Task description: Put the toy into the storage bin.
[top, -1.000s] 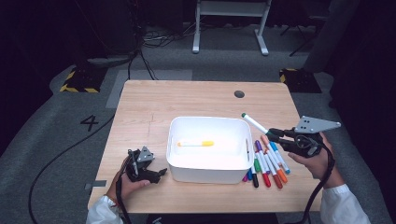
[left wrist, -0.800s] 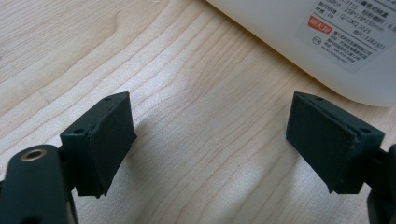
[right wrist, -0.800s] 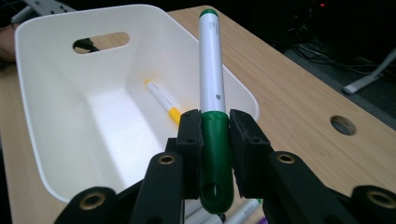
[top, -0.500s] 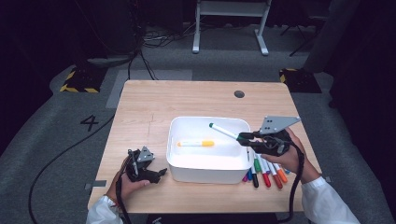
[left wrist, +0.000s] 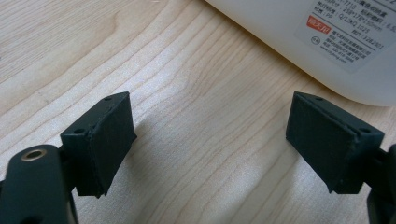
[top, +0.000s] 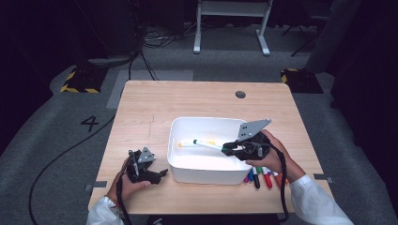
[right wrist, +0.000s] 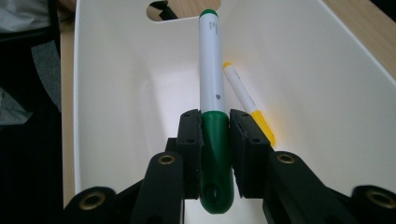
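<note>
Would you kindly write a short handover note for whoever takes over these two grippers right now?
Right gripper: shut on the green marker, held over the inside of the white bin.
Left gripper: open, holding nothing, on the table beside the bin's left wall.
Done: a yellow marker lies in the bin.
Left: release the green marker into the bin, then probably move the remaining markers lying right of the bin.
</note>
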### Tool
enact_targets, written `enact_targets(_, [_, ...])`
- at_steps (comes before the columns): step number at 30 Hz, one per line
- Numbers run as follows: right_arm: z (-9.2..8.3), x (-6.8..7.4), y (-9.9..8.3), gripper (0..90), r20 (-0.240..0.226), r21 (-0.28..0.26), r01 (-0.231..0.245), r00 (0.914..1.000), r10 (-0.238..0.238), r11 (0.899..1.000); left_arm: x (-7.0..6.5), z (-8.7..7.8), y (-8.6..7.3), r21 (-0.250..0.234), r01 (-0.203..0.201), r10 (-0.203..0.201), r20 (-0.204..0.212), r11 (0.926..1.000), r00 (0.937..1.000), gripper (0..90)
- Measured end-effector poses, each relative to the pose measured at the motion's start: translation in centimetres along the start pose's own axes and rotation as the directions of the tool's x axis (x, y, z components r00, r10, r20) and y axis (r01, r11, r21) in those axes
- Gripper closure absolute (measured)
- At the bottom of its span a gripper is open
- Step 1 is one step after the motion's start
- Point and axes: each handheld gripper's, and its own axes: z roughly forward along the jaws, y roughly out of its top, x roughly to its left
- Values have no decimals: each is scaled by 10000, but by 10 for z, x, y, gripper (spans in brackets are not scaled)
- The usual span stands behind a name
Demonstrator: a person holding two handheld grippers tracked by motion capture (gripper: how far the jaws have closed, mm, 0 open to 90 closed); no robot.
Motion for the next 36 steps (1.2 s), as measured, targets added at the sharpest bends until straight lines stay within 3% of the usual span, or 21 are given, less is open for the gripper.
enact_targets(8, [15, 9, -2, 752, -905, 653, 478, 9950, -418, 9967, 0, 0, 0, -6, -12, 12, -5, 10000, 10000, 155])
enact_targets(13, [19, 16, 0, 752, -1229, 895, 739, 9904, -626, 9932, 0, 0, 0, -5, -18, 18, 32, 10000, 10000, 155])
enact_targets(18, [19, 17, 0, 751, -1426, 1042, 675, 9884, -523, 9923, 0, 0, 0, 9, -31, 31, 56, 10000, 10000, 155])
enact_targets(24, [19, 17, 0, 739, -1401, 1047, 681, 9887, -531, 9922, 0, 0, 0, 6, -13, 13, 70, 10000, 10000, 155])
enact_targets(27, [18, 16, -1, 690, -1247, 894, 610, 9910, -496, 9941, 0, 0, 0, 0, -21, 21, 66, 10000, 10000, 155])
enact_targets(36, [0, 9, -2, 603, -231, 163, 136, 9996, -133, 9998, 0, 0, 0, 18, -32, 32, 80, 10000, 10000, 154])
